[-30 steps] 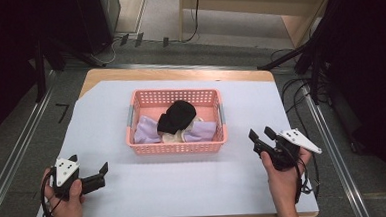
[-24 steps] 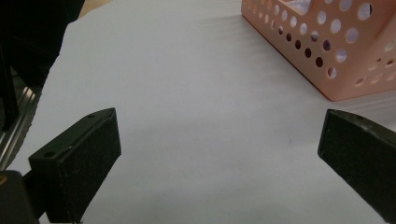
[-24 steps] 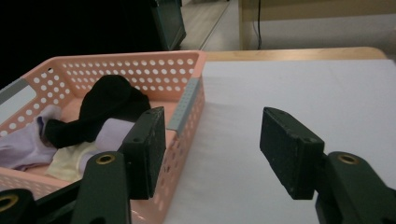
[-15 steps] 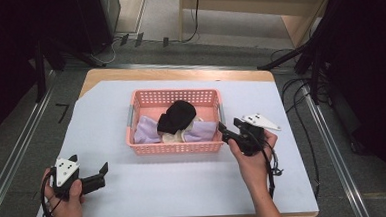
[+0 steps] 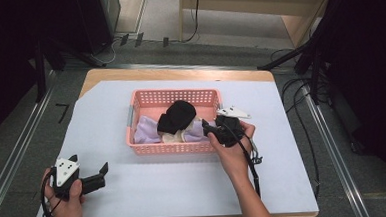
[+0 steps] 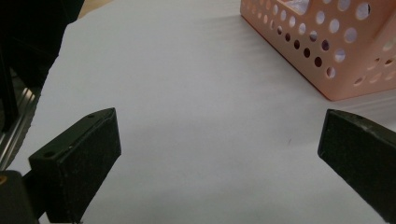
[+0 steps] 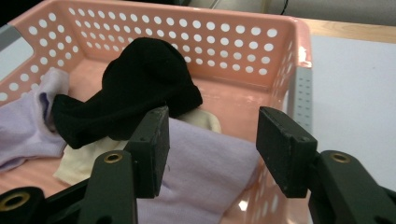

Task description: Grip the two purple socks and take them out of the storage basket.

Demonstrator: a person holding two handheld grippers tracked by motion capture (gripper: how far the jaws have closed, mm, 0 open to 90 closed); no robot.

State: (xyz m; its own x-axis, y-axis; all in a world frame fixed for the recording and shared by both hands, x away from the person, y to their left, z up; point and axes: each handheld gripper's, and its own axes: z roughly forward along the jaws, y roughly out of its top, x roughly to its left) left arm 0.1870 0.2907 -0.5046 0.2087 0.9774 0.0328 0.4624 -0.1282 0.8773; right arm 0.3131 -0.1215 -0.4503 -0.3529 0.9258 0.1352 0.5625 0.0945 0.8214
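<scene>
A pink perforated basket (image 5: 148, 150) stands mid-table on the white cover. It holds a black sock (image 5: 177, 116), lilac socks (image 5: 145, 130) and a cream one (image 5: 172, 137). My right gripper (image 5: 209, 129) reaches over the basket's right front corner. In the right gripper view its jaws (image 7: 212, 135) stand apart just above a lilac sock (image 7: 205, 163), with the black sock (image 7: 144, 84) beyond them. They have just been closing a little and no pad presses on cloth. My left gripper (image 5: 89, 162) rests open at the front left, with bare cover between its jaws (image 6: 219, 149).
The basket's corner (image 6: 336, 56) lies ahead and to the right of the left gripper. The right gripper's cable (image 5: 249, 160) trails along the forearm. The white cover (image 5: 185, 189) spreads in front of the basket. Rails and dark floor flank the table.
The right hand has moved left from the table's right side to the basket's right front corner, its jaws now over the socks. The left hand has stayed put.
</scene>
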